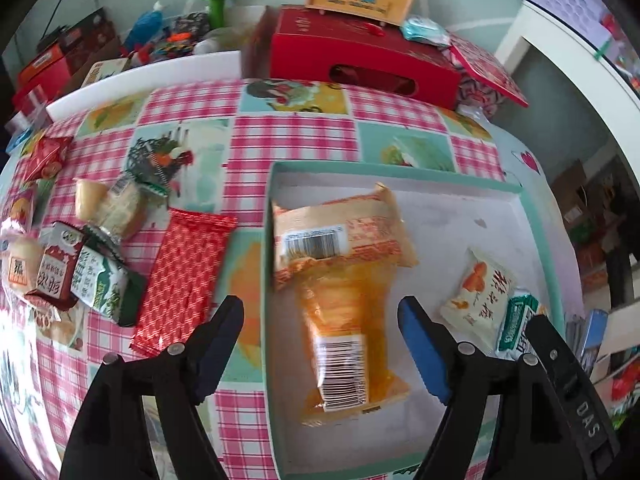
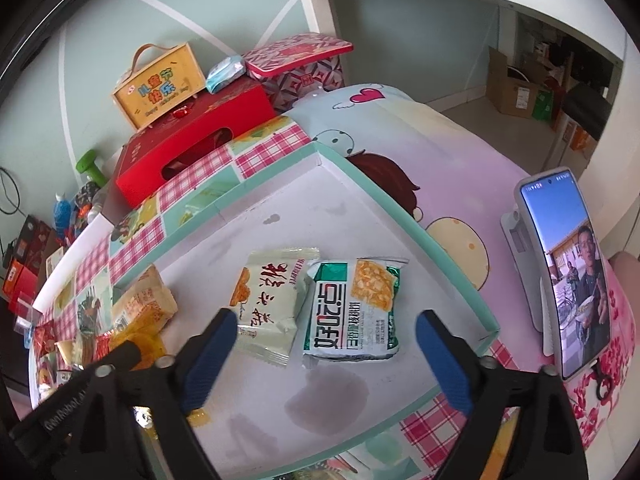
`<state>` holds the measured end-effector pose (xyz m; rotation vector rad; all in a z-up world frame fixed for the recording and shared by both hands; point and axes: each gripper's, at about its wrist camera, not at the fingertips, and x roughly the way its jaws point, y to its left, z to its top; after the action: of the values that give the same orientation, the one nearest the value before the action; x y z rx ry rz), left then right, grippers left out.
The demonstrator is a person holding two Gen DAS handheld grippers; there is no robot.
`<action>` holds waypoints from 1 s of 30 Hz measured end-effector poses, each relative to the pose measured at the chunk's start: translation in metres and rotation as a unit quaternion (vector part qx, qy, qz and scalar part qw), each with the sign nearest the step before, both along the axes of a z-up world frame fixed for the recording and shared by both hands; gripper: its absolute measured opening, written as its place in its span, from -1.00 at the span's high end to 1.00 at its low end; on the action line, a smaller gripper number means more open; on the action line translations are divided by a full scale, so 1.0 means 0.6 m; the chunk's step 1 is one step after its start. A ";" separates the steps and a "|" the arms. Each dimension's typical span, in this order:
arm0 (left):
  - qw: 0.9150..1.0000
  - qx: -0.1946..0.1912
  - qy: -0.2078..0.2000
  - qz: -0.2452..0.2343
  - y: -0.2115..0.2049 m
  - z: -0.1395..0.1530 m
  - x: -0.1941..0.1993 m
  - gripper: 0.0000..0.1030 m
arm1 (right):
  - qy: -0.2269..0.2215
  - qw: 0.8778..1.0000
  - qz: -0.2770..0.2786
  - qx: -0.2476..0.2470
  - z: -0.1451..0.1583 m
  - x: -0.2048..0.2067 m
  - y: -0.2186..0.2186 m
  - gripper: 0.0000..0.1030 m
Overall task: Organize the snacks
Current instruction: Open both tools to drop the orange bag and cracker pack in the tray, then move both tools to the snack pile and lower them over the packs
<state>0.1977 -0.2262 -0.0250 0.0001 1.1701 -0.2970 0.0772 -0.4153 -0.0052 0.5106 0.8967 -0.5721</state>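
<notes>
Both claws hang spread and empty over the shallow tray (image 1: 400, 170). The left claw (image 1: 320, 348) straddles an orange packet (image 1: 344, 340) lying in the tray with its long axis running near to far, the pads clear of it. The right claw (image 2: 324, 354) stands wide just short of a cream packet (image 2: 268, 304) and a green packet (image 2: 354, 310), side by side.

The loose snacks, a red wafer bar (image 1: 182, 280) among them, lie left of the tray, so the left claw is nearer (my judgement). The yellow box (image 2: 158, 88) seems to read "Happy Children's Day"; the blurred barcodes are unreadable.
</notes>
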 end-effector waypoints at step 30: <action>0.969 0.102 -0.036 0.224 0.237 -0.003 -0.004 -0.89 | -0.034 0.979 0.192 -0.053 0.048 0.080 0.197 -1.00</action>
<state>0.1954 -0.0843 -0.0268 -0.0731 1.0914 0.2219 0.1250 -0.2973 0.0233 0.2492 0.8658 -0.2468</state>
